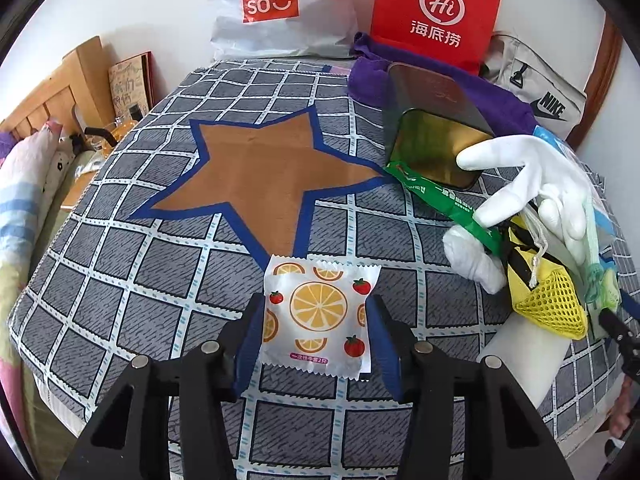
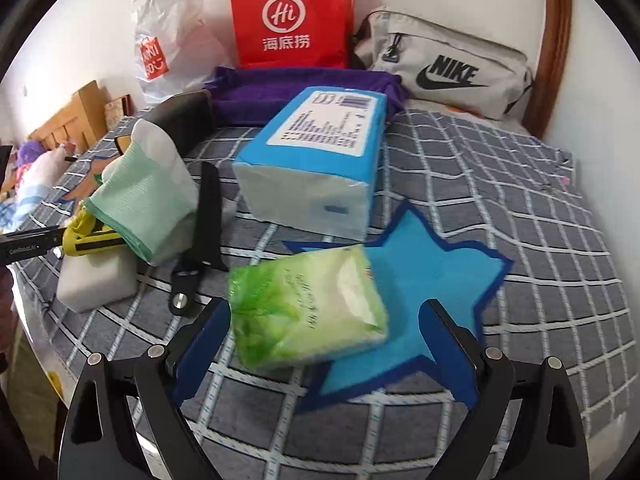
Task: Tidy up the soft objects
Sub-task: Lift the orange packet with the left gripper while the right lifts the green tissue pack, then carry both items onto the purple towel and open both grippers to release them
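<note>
In the left wrist view, the left gripper (image 1: 316,332) has its two blue-padded jaws closed against the sides of a white sachet (image 1: 318,314) printed with orange slices and strawberries, so the packet sits squarely between the fingers, its far edge reaching the lower tip of the brown star (image 1: 272,176) on the checked cloth (image 1: 120,272). To the right lies a heap: a white block (image 1: 524,360) at the near edge, a yellow mesh pouch (image 1: 552,304), a green wrapper (image 1: 440,200) and a white glove (image 1: 536,176). Behind them a dark tin (image 1: 432,128) lies on its side, its mouth toward the camera, resting on a purple towel (image 1: 504,100).

In the right wrist view, the right gripper (image 2: 324,344) has its jaws spread wide. A green tissue pack (image 2: 308,308) lies between them, closer to the left finger, and whether either pad touches it cannot be told. The pack overlaps the left edge of a blue star (image 2: 424,280). Beyond it stands a large blue tissue pack (image 2: 316,160); to the left a pale green glove cuff (image 2: 148,204) lies over a black strap (image 2: 204,232).

Against the wall stand a white Miniso bag (image 1: 276,8), a red paper bag (image 2: 292,16) and a grey Nike pouch (image 2: 448,64).
</note>
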`<move>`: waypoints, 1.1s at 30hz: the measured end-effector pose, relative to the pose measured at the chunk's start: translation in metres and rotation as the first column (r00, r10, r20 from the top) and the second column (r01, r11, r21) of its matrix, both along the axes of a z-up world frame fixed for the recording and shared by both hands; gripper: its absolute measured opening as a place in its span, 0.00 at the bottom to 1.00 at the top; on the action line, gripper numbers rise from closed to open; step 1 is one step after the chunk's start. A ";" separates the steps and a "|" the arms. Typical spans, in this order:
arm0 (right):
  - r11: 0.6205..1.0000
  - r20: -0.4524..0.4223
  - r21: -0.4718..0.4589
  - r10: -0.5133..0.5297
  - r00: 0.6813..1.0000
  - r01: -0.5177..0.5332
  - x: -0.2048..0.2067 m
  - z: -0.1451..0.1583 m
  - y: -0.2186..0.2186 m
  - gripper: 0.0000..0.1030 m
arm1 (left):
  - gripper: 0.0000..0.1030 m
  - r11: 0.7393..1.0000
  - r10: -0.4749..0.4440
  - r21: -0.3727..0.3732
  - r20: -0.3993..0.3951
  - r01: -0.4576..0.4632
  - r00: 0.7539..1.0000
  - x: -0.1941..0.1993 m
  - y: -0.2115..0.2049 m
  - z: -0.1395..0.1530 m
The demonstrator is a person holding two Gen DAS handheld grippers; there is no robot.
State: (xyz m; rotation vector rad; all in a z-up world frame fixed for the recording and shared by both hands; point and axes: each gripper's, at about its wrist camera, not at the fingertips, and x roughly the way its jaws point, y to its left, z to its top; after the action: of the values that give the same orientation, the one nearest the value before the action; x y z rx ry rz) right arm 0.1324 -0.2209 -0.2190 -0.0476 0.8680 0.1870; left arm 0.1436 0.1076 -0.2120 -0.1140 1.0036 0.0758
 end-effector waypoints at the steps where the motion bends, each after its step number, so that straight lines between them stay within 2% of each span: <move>1: 1.000 -0.008 0.007 0.010 1.000 -0.010 0.001 -0.002 0.003 0.92 | 0.45 1.000 0.002 0.001 -0.002 -0.002 1.000 0.000 0.000 0.000; 5: 1.000 -0.038 -0.016 0.015 0.999 -0.016 0.009 -0.016 0.015 0.91 | 0.43 1.000 0.009 -0.013 -0.010 -0.009 1.000 0.000 0.002 0.001; 9: 1.000 -0.038 -0.022 -0.010 0.999 0.009 0.007 -0.015 0.011 0.77 | 0.43 0.999 0.017 -0.043 -0.009 -0.018 1.000 0.000 0.005 0.006; 11: 1.000 -0.057 0.003 -0.012 0.998 0.012 0.006 -0.011 0.006 0.76 | 0.43 0.998 0.019 -0.054 -0.001 -0.019 1.000 0.001 0.006 0.010; 25: 0.999 0.057 0.022 -0.037 0.998 0.036 0.008 0.057 -0.008 0.76 | 0.42 0.997 0.012 -0.077 0.075 -0.006 0.997 0.024 0.001 0.060; 33: 0.995 0.063 0.067 -0.081 0.995 0.077 0.046 0.087 -0.011 0.76 | 0.42 0.997 0.007 -0.081 0.102 0.001 0.995 0.063 -0.003 0.087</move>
State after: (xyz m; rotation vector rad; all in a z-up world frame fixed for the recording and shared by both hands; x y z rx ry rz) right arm 0.1781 -0.2319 -0.1321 0.0401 0.7968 0.1386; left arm 0.2071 0.1046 -0.1251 -0.1916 0.9040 0.0314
